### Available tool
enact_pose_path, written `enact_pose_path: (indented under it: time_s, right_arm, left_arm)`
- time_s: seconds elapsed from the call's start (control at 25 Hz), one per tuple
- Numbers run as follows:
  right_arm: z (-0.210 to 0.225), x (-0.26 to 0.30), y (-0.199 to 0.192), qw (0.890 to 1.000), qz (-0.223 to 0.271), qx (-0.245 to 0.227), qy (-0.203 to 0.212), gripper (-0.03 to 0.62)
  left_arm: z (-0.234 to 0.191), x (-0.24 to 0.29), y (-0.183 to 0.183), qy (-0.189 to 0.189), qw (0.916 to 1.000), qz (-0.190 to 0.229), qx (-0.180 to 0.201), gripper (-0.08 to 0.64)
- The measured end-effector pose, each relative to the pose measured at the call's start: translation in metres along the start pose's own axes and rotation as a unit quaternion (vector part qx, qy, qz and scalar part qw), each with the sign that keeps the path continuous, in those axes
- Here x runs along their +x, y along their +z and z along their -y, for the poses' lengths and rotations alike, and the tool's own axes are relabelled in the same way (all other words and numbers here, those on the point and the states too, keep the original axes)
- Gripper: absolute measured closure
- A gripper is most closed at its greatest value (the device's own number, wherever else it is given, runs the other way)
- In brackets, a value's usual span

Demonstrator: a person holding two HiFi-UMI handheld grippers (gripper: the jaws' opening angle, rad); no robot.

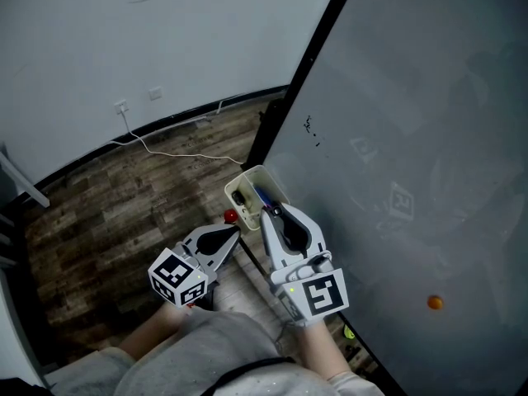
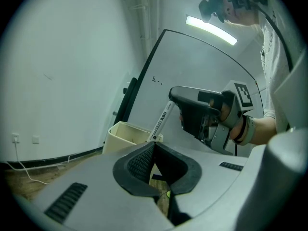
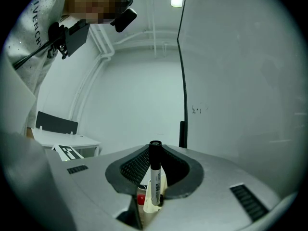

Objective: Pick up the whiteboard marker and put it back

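Note:
The whiteboard marker, white-bodied with a black cap, stands upright between the jaws of my right gripper, which is shut on it. In the left gripper view the marker slants down from the right gripper, and its lower end reaches the rim of a cream holder box. The head view shows that box fixed at the whiteboard's lower edge, with the right gripper just above it. My left gripper hovers beside the box, shut on nothing.
The grey whiteboard fills the right side and carries an orange magnet. A small red thing sits beside the box. A white cable runs over the wooden floor from a wall socket. A white table stands by the wall.

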State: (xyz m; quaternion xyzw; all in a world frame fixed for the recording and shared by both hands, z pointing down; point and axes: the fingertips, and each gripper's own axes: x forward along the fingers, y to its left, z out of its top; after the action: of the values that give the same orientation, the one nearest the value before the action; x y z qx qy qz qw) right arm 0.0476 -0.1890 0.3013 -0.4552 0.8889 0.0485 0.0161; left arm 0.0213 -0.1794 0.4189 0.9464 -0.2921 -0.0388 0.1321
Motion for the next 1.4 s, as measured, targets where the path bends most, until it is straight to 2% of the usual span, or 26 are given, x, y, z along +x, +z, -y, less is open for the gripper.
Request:
enact_pose_path:
  time_s: [0.12,0.28,0.44,0.68,0.8,0.96,1.16,1.32,1.4]
  right_arm:
    - [0.0,0.0,-0.002,1.0,-0.003,0.002,0.0,0.511]
    - [-0.002,0.003,0.004,1.0,0.018,0.003,0.006,0.511]
    - [0.001,0.001,-0.007,1.0,-0.012,0.004,-0.003,0.511]
    - [0.002,0.001,-0.008,1.0,-0.014,0.004,-0.005,0.511]
    - [0.0,0.003,0.0,1.0,0.01,0.005,0.002,0.511]
    - [0.002,0.003,-0.007,1.0,-0.004,0.011,-0.001,0.511]
    - [0.003,0.007,-0.006,1.0,0.023,0.017,0.001,0.511]
    - [0.009,0.006,-0.026,0.999,-0.036,0.019,-0.02,0.511]
    - [0.009,0.008,-0.031,0.999,-0.036,0.027,-0.016,0.511]
  left_arm:
    - [-0.001,-0.001,-0.001,0.001,1.0,-0.001,0.0,0.545]
    - [-0.003,-0.002,0.0,0.003,1.0,-0.001,0.002,0.545]
    - [-0.002,-0.002,0.001,0.003,1.0,0.001,0.003,0.545]
    - [-0.002,-0.002,0.0,0.001,1.0,-0.001,0.004,0.545]
    - [-0.003,-0.002,0.0,0.002,1.0,-0.001,0.003,0.545]
    - [-0.006,-0.002,0.0,0.005,1.0,0.0,-0.003,0.545]
    - [-0.01,-0.003,0.0,0.011,0.9999,-0.004,-0.007,0.545]
    - [-0.011,-0.002,-0.004,0.005,0.9999,-0.007,-0.005,0.545]
    - [-0.013,-0.001,-0.007,0.003,0.9999,-0.013,-0.005,0.545]
